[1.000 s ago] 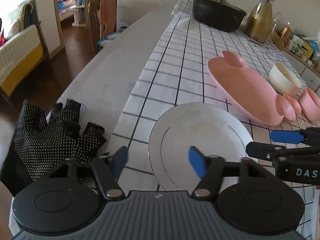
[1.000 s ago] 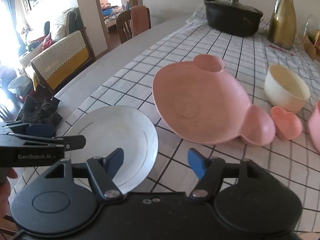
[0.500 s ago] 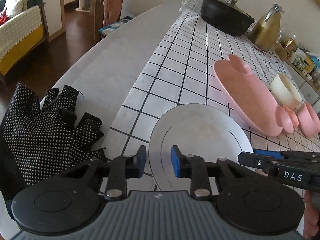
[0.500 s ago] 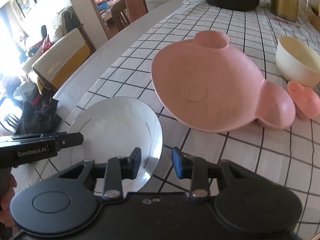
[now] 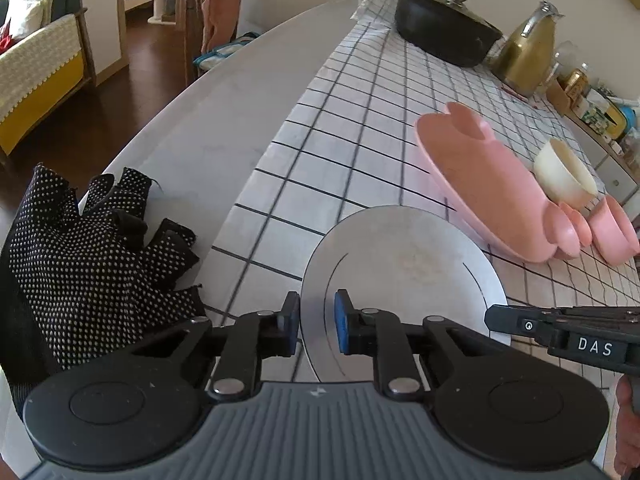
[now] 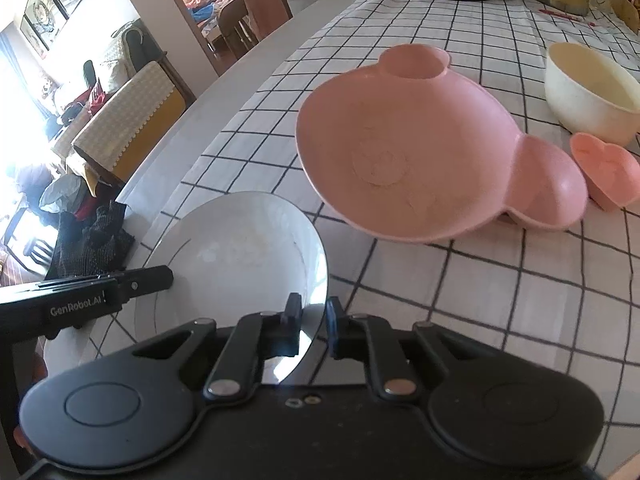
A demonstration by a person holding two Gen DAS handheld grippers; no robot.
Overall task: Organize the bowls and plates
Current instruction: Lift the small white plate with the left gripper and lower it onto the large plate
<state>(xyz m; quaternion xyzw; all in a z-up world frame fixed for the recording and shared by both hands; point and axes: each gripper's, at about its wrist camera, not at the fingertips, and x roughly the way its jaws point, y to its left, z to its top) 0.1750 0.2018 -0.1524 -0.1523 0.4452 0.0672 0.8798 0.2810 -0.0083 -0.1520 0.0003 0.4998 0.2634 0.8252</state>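
A white round plate (image 5: 404,264) lies on the checked tablecloth; it also shows in the right wrist view (image 6: 240,256). My left gripper (image 5: 317,320) is shut on the plate's near left rim. My right gripper (image 6: 311,316) is shut on its right rim. A big pink bear-shaped plate (image 6: 408,144) lies beyond, also in the left wrist view (image 5: 480,184). A cream bowl (image 6: 592,92) and a small pink heart dish (image 6: 608,168) stand to its right.
A black dotted glove (image 5: 88,248) lies on the bare table at the left. A black pot (image 5: 444,36) and a gold kettle (image 5: 528,52) stand at the far end. Another pink bowl (image 5: 612,228) sits at the right. The table edge (image 6: 192,104) runs along the left.
Both grippers went from wide open to closed on the white plate's rim, one on each side. They also moved in closer to the plate.
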